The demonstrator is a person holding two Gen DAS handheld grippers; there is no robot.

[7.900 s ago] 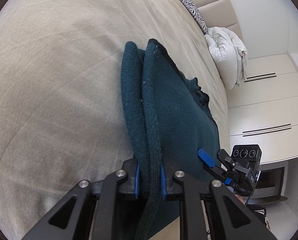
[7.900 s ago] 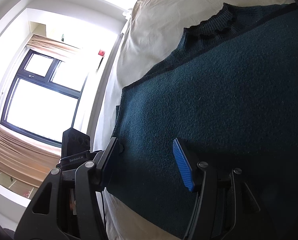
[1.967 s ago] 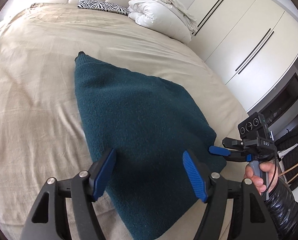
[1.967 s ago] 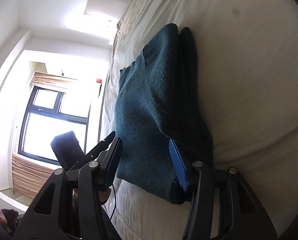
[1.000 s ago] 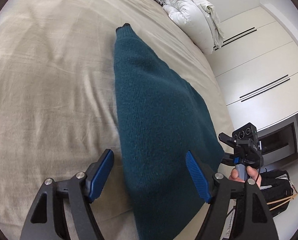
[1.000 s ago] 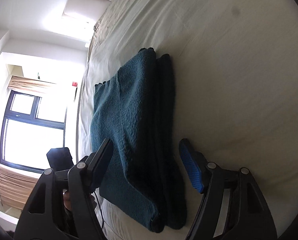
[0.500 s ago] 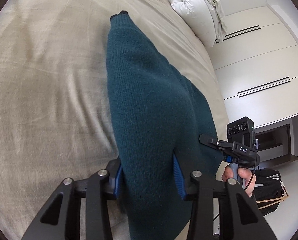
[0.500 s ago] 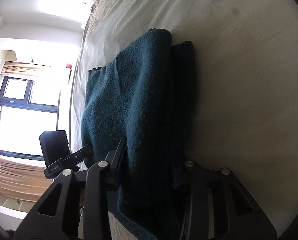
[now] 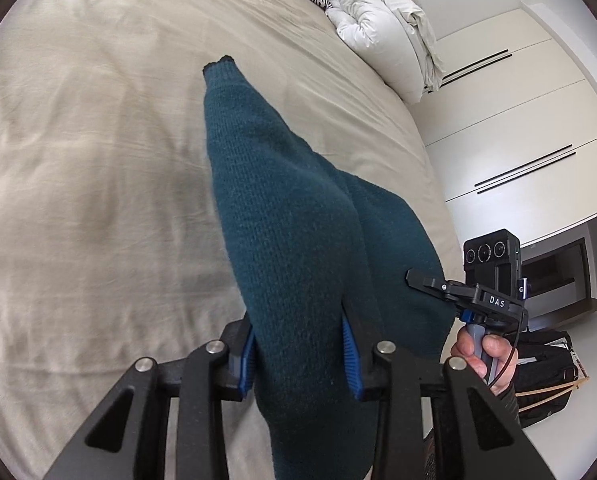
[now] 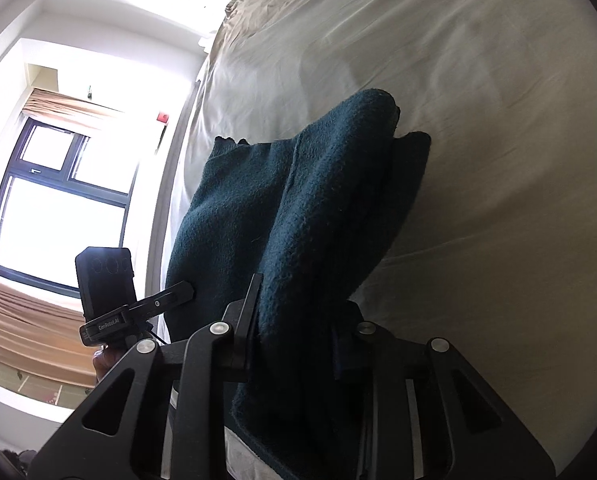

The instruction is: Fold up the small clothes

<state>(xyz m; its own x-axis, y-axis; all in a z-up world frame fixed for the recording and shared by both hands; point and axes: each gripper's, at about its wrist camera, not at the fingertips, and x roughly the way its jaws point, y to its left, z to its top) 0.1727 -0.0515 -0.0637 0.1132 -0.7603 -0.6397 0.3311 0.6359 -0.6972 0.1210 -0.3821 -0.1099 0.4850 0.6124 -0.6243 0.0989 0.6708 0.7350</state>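
Along the bed's near edge, the teal knit sweater [image 9: 298, 232] runs lengthwise away from both tongs toward the headboard end, its long axis roughly in line with the left gripper [image 9: 298, 354]. Left gripper is pinching the near end of the folded stack, blue pads pressed into the knit on both sides. Right gripper [image 10: 294, 320] is clamped on the same near end just beside it, toward the bed's side edge by the wardrobe. Both grip points sit close together, so neither arm is clearly nearer. Near end is raised off the bed sheet [image 9: 98, 184]; the far ribbed tip appears to rest on it. Thick, fuzzy, doubled over; layers likely to slump if lifted unevenly.
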